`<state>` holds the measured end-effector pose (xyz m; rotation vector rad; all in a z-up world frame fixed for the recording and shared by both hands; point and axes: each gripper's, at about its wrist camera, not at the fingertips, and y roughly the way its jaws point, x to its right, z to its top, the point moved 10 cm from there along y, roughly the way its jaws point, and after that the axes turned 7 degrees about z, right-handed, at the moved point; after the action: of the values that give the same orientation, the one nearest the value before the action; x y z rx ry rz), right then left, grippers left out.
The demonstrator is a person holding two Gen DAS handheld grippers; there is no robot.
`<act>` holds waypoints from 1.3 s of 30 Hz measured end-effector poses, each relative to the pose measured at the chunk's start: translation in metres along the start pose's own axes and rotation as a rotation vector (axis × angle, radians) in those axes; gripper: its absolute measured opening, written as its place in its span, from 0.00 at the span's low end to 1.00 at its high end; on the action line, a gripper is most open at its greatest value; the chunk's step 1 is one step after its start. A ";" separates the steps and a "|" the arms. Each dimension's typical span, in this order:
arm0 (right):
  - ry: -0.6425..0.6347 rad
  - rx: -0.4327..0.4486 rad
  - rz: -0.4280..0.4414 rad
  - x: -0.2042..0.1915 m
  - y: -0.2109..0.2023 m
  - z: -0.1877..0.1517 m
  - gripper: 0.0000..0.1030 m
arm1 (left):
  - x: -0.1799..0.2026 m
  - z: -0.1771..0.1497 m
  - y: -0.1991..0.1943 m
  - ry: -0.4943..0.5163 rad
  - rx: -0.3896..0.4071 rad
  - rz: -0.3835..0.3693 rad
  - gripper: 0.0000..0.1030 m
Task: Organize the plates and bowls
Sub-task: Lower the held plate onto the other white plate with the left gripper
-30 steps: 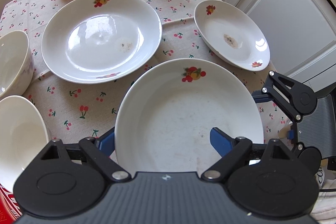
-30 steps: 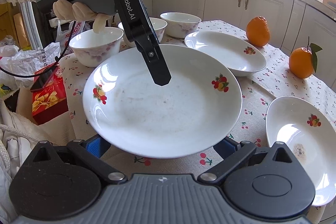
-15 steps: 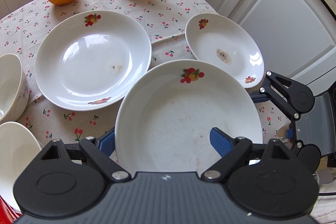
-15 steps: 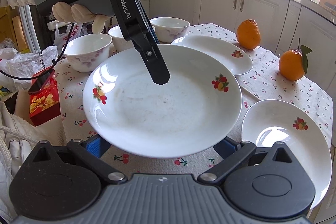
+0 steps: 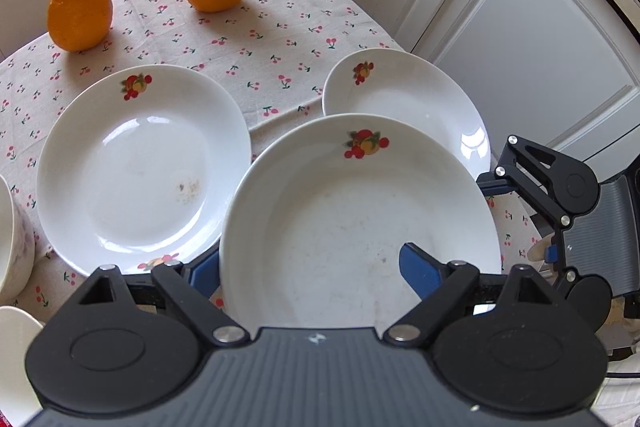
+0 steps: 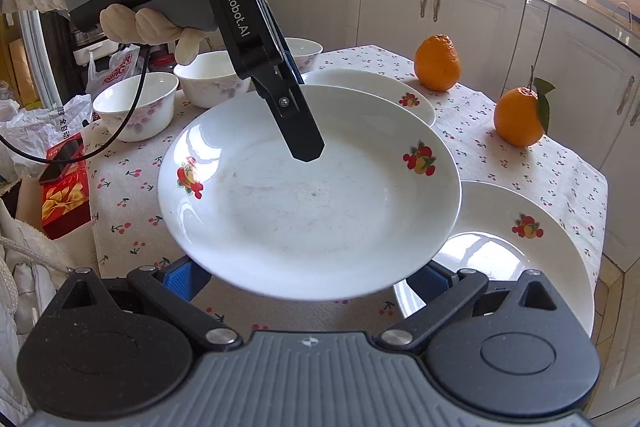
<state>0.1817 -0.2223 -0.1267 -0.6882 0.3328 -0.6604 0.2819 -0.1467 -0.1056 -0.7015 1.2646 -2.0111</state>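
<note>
The left gripper (image 6: 306,151) pinches the plate's (image 6: 308,195) far rim, holding it aloft; the right gripper (image 6: 308,275) seems to sit wide around its near rim, contact unclear. Keep it level, carry it rightward over the small plate (image 6: 520,251), then lower gently before releasing.

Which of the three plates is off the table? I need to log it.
The middle plate, gripped by the left tool. It overlaps the plate by the oranges and the plate at the table's edge.
</note>
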 end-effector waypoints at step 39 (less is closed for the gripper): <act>0.207 0.042 -0.206 0.086 -0.059 -0.058 1.00 | 0.083 0.091 0.083 0.189 -0.025 -0.069 0.86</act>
<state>0.1914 -0.3406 -0.1356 -0.6201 0.4419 -0.9356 0.3145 -0.2884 -0.1384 -0.5843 1.3926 -2.1633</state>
